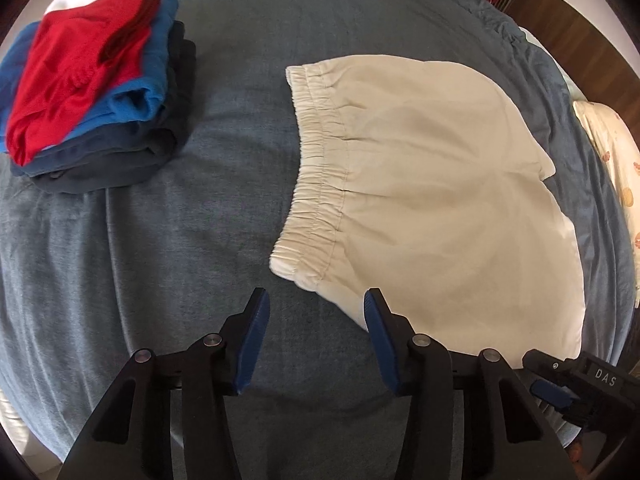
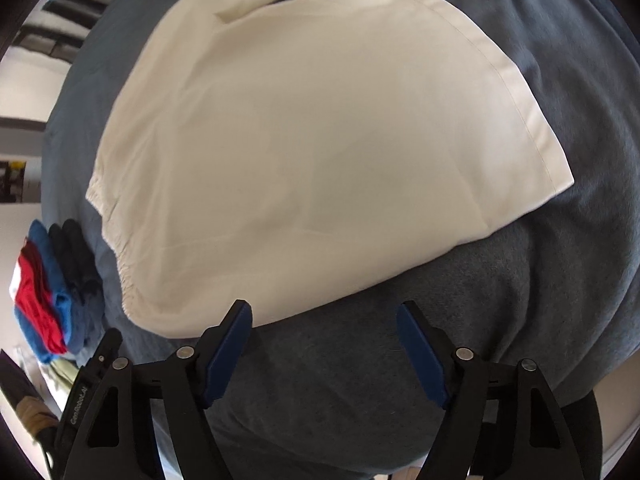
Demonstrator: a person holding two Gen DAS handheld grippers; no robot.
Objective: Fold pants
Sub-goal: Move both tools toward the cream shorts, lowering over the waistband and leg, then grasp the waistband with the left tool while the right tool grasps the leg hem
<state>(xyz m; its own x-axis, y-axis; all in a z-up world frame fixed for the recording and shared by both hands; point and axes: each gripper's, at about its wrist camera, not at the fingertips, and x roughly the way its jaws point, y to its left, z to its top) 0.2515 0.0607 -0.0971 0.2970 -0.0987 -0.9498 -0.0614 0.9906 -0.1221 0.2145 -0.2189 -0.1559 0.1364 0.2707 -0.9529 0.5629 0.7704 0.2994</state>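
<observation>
Left wrist view shows a pair of cream shorts (image 1: 432, 184) lying flat on a bed covered with a grey-blue blanket (image 1: 180, 240). The elastic waistband (image 1: 316, 172) is gathered in small wrinkles and faces 9 o'clock, while the two leg openings point to 3 o'clock. The cloth is mostly smooth, with only soft creases near the middle. The left hand-held gripper (image 1: 316, 340) is at 6 o'clock, wide open and holding nothing; its right finger is just beside the near corner of the shorts. At 10 o'clock a pile of folded clothes (image 1: 96, 88) sits on the blanket, well apart from the shorts, red on top, then blue, then dark ones. At 3 o'clock a light patterned pillow (image 1: 612, 168) shows at the bed edge.

In the right wrist view the shorts (image 2: 320, 140) fill the middle, with a stitched hem (image 2: 520, 92) toward 2 o'clock. The right hand-held gripper (image 2: 324, 356) is also wide open and empty, over bare blanket (image 2: 560, 280) near the closest edge of the shorts. The pile (image 2: 52, 292) appears at 8 o'clock.
</observation>
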